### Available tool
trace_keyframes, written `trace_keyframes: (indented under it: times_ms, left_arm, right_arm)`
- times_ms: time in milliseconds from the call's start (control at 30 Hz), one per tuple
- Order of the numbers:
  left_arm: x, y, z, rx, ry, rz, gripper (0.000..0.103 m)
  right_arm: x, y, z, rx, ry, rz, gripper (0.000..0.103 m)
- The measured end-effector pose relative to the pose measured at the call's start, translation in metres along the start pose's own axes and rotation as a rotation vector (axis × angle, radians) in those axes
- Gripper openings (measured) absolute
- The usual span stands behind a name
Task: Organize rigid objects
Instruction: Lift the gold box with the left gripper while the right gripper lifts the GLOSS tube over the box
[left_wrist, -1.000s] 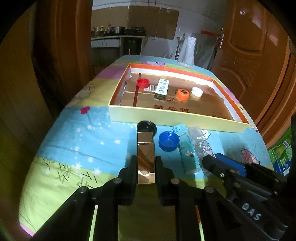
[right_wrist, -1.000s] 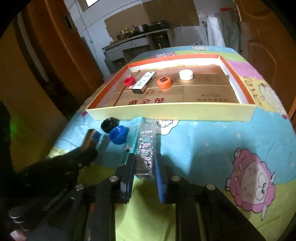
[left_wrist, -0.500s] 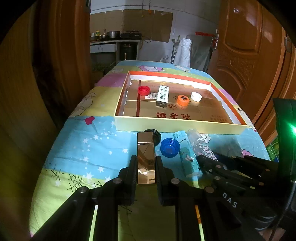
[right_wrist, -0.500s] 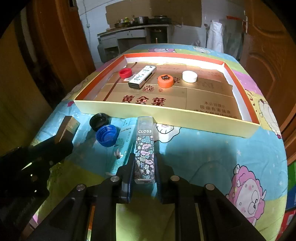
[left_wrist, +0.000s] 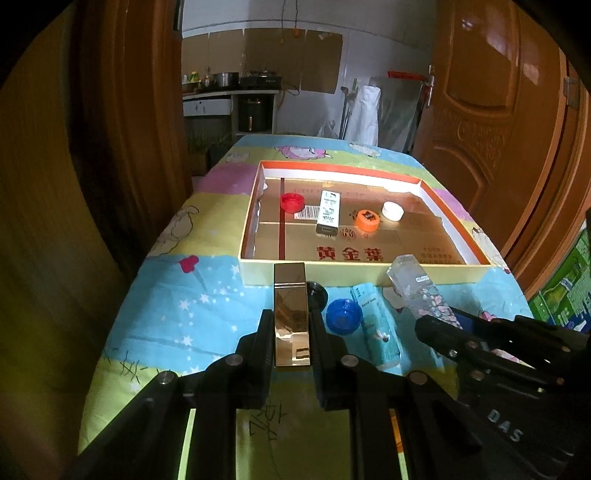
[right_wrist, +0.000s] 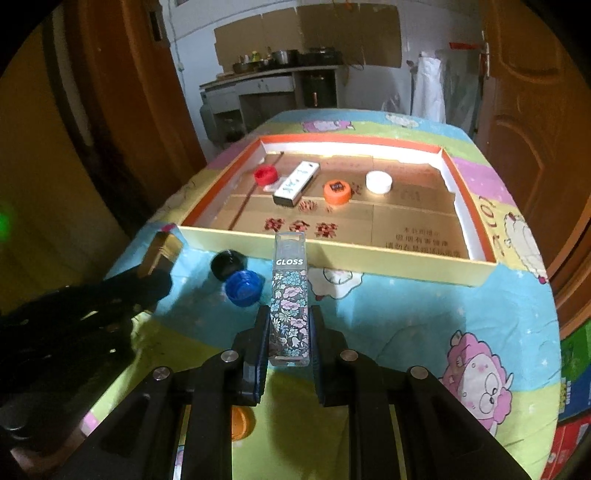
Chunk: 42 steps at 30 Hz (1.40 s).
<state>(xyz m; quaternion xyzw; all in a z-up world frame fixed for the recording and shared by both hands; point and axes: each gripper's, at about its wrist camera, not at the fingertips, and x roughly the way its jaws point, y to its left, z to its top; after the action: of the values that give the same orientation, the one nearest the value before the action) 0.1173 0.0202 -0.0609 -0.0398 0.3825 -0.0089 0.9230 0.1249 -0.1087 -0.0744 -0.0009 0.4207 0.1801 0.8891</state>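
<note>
Gold box (left_wrist: 291, 314) and floral box (right_wrist: 290, 299) between jaws.

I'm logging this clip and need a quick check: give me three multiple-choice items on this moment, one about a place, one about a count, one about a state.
1. Where does the blue cap lie?
A. in the shallow box
B. on the tablecloth in front of the box
C. in the left gripper

2. How many bottle caps lie inside the shallow box?
A. one
B. three
C. five

3. What is the right gripper doing?
A. shut on the floral GLOSS box
B. open above the tablecloth
C. shut on the orange cap

Answers:
1 B: it sits on the tablecloth beside the black cap, outside the wall.
2 B: red cap, orange cap and white cap.
3 A: the floral GLOSS box is clamped between its fingers.
</note>
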Motion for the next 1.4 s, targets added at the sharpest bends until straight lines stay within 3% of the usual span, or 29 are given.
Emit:
trace_keyframes:
  times_ms: [500,1400]
  left_arm:
    - [0.013,-0.006,0.028,0.017,-0.012,-0.022,0.018]
    - [0.065,-0.020,0.086,0.049,0.019,-0.046,0.018]
  right_arm:
    - [-0.025,-0.006,0.025,0.007,-0.053,-0.008,0.020]
    - [0.000,-0.072,0.068,0.096,-0.085,-0.044,0.020]
